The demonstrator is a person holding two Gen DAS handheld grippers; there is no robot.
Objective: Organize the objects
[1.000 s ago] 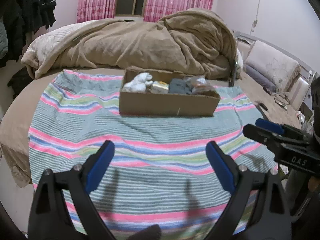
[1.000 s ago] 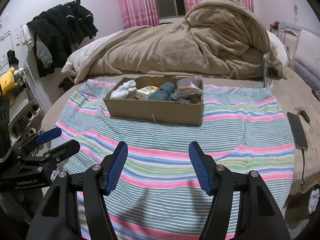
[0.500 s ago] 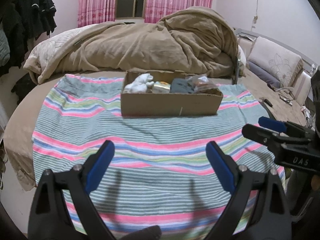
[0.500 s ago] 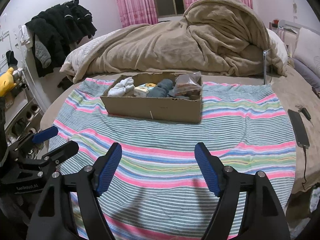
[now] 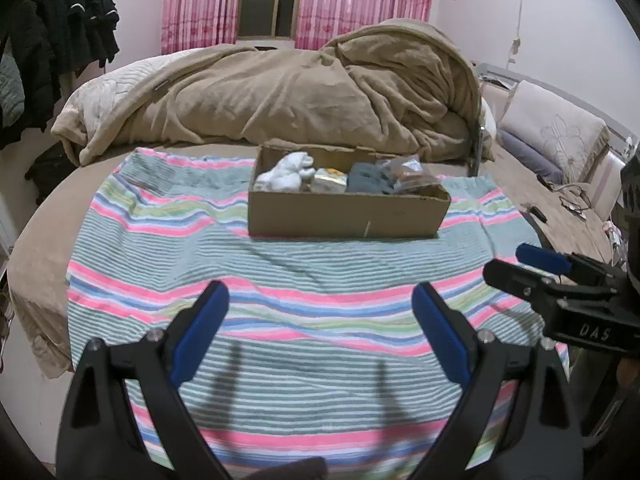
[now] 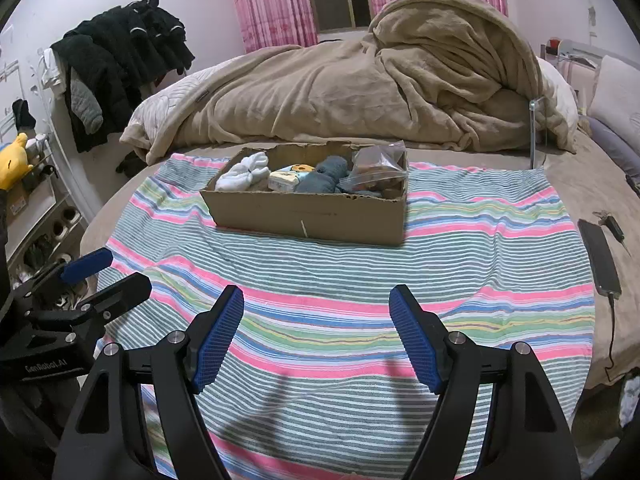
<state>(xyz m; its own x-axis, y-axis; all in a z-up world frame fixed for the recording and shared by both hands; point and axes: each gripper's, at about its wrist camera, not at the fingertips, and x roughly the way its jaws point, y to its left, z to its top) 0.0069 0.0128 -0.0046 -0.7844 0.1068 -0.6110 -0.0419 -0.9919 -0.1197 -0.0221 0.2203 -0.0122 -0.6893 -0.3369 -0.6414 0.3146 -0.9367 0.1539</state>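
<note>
A cardboard box (image 5: 344,214) (image 6: 308,216) stands on a striped towel (image 5: 280,280) (image 6: 460,256) on the bed. It holds white socks (image 5: 286,172) (image 6: 244,172), a small yellow-and-white packet (image 5: 330,181) (image 6: 286,178), a grey-blue cloth (image 5: 366,178) (image 6: 326,174) and a clear bag (image 5: 408,172) (image 6: 378,168). My left gripper (image 5: 320,320) is open and empty over the towel's near part. My right gripper (image 6: 318,324) is open and empty too, also well short of the box. Each gripper shows at the edge of the other's view.
A heaped tan blanket (image 5: 280,92) (image 6: 360,80) lies behind the box. A phone on a cable (image 6: 600,256) lies right of the towel. Pillows (image 5: 556,132) are at the far right. Dark clothes (image 6: 120,72) hang at the left, with a yellow toy (image 6: 14,156) on shelves.
Both grippers have pulled back and risen slightly, so the box looks a little farther. The right gripper's jaws have opened wider. Nothing was picked up.
</note>
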